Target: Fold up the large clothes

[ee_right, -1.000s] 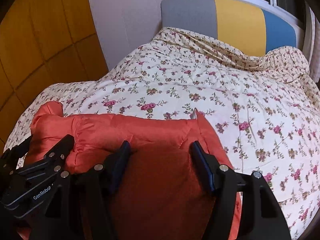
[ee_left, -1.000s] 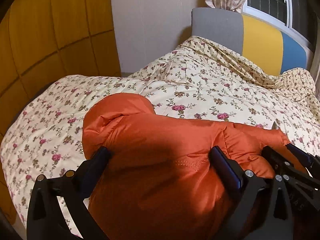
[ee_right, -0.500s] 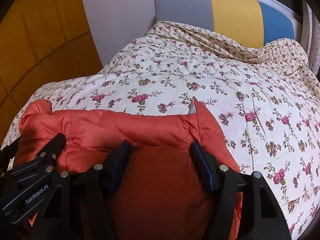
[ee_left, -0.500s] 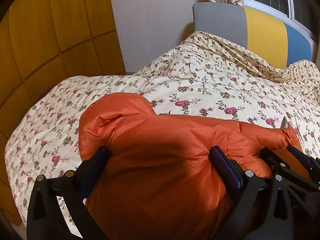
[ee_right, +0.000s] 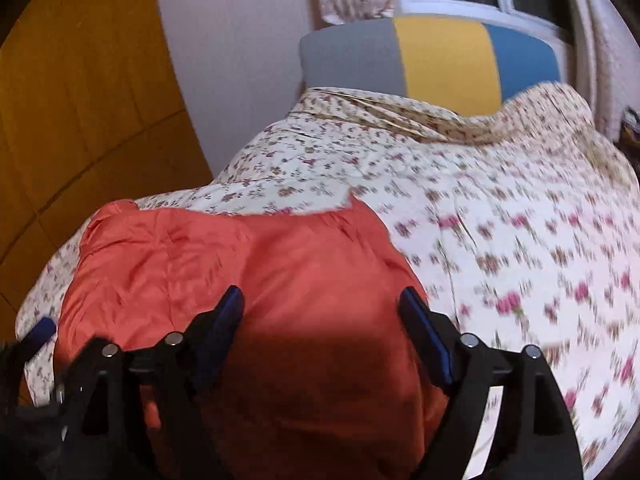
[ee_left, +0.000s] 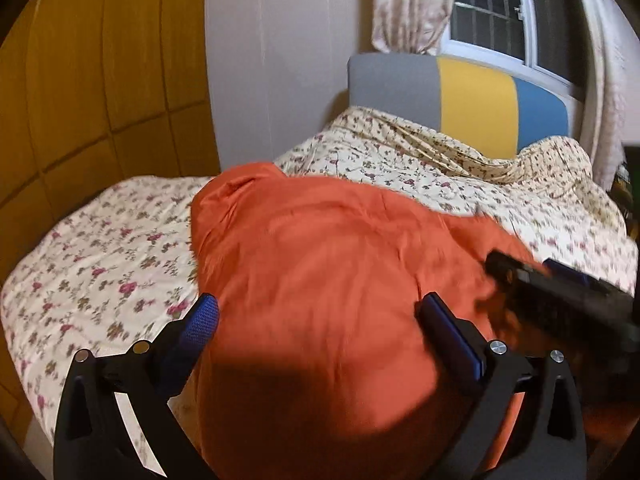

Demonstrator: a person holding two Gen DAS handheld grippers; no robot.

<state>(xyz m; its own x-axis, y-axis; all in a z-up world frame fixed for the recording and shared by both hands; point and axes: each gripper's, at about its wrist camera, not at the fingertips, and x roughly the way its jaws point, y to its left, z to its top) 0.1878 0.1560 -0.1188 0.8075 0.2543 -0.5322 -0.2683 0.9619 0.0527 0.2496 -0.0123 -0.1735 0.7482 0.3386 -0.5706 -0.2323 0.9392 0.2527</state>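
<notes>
Across the room stand amber wood-panelled doors [ee_left: 80, 92] on the left, a pale wall [ee_left: 280, 60] beside them, and a window [ee_left: 504, 20] with a patterned curtain [ee_left: 408, 4] at the far end. Below it the bed [ee_left: 540, 216] fills the floor — a cream quilt with small pink flowers, rumpled toward a headboard [ee_left: 472, 96] banded grey, yellow and blue. On the near part of the quilt lies the orange padded jacket [ee_left: 320, 280], bunched into a broad mound. The left gripper [ee_left: 316, 312] has its jaws spread, the jacket bulging between them with the blue pads clear of it. The right gripper [ee_right: 320, 308] has just been opening its jaws — they stand spread over the jacket's right end, cloth between them, unpinched.
</notes>
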